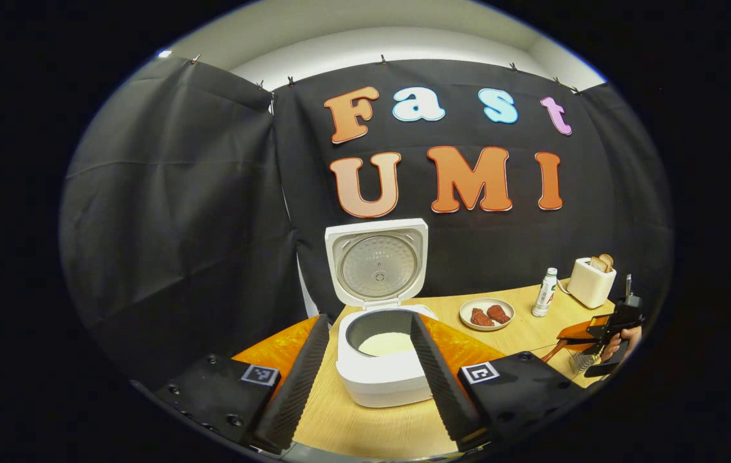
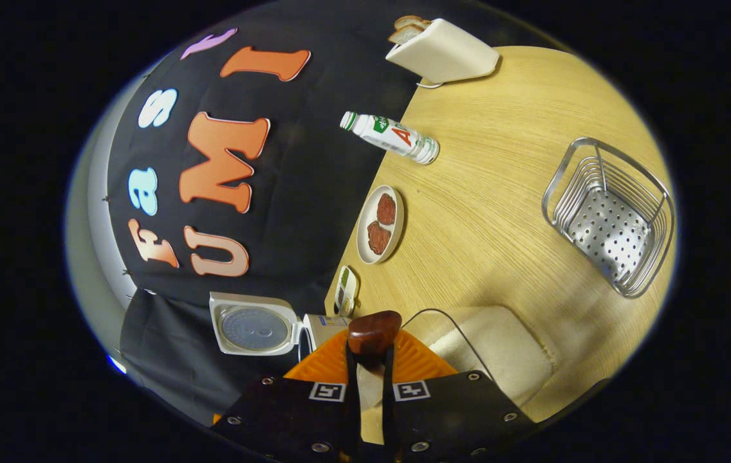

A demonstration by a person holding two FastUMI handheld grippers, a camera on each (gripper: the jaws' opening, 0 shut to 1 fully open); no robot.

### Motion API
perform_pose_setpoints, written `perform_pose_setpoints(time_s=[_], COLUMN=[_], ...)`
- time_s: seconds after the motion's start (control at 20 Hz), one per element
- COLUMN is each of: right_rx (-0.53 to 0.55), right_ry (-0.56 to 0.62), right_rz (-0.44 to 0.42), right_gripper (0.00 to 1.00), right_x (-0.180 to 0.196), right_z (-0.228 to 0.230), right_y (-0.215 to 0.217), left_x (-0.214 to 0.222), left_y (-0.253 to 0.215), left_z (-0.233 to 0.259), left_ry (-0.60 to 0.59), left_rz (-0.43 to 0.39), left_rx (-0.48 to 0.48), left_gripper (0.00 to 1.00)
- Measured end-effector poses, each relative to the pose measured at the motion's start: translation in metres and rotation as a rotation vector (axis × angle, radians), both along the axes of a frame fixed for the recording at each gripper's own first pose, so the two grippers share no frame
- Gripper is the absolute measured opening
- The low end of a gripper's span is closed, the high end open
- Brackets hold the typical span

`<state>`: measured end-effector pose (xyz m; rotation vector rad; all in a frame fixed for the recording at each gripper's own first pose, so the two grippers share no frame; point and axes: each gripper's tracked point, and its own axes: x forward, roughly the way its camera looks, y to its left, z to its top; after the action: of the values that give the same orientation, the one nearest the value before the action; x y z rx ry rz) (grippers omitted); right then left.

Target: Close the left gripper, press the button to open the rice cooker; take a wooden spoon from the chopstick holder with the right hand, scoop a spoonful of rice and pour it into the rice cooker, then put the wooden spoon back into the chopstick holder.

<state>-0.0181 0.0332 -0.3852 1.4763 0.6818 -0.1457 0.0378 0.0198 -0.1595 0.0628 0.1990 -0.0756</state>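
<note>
Right gripper pinches the wooden spoon by its handle, fingers nearly together, bowl end dark brown, above the table. Wire chopstick holder sits well to its side with nothing in it. Left gripper held wide, framing the rice cooker: lid upright, white rice in pot. Plate of red pieces, bottle and toaster stand beyond.

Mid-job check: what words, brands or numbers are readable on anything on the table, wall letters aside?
Bottle: label print too blurred to read.
Rice cooker lid: tiny marks, unreadable.
Square tags: coded patterns, no words.
No other text is readable.
</note>
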Motion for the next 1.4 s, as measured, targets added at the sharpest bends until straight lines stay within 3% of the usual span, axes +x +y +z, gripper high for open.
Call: perform_pose_setpoints(time_s=[0.2,0.6,0.9,1.4], right_rx=[0.14,0.362,0.46,0.44], right_ry=[-0.059,-0.195,-0.305,-0.347], right_rz=[-0.102,-0.2,-0.208,-0.085], right_gripper=[0.13,0.12,0.12,0.12], right_x=[0.005,0.032,0.069,0.153], right_z=[0.018,0.077,0.136,0.193], right_y=[-0.024,-0.037,-0.027,0.057], left_x=[0.001,0.002,0.001,-0.001], left_y=[-0.007,-0.009,0.004,0.06], left_z=[0.002,0.006,0.009,0.001], left_ry=[-0.004,-0.016,-0.026,-0.022], left_rz=[-0.007,0.006,0.043,0.162], left_rx=[0.001,-0.025,-0.044,-0.115], left_gripper=[0.87,0.87,0.87,0.93])
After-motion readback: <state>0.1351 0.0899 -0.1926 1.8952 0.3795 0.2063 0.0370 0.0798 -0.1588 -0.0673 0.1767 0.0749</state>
